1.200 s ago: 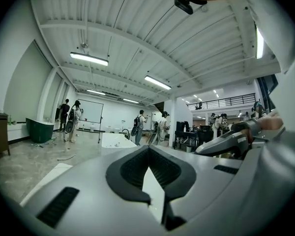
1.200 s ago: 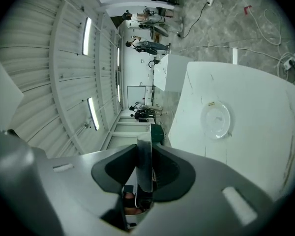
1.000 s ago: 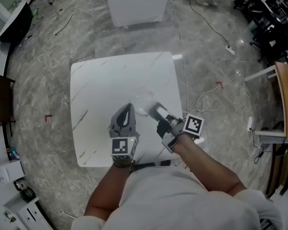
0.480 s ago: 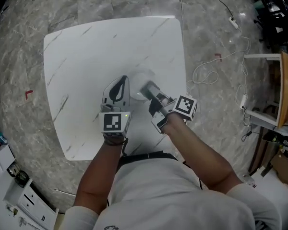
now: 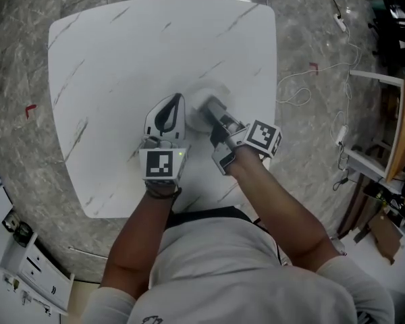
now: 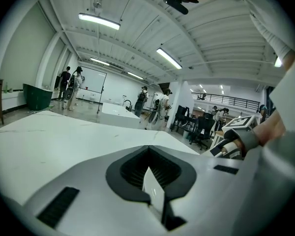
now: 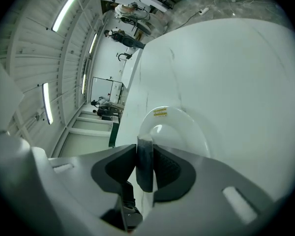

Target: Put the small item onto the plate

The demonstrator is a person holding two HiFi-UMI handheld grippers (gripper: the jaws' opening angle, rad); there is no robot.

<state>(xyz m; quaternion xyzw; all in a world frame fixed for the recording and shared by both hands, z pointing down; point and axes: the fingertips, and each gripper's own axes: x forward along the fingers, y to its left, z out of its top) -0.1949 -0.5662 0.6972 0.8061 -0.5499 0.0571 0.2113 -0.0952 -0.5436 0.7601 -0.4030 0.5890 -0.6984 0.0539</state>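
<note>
Smooth white bench (image 7: 236, 68) with faint marble veins. A glossy, round, translucent plate (image 7: 189, 129) sits just ahead of the right tongs (image 7: 145, 146), which are clenched on a small flat dark slab (image 7: 145, 168). The left tongs (image 6: 148, 150), alongside, are pinched tip to tip.

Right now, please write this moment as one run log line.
left fingers: shut on white item | right fingers: shut on plate | white item on plate: not yet
</note>
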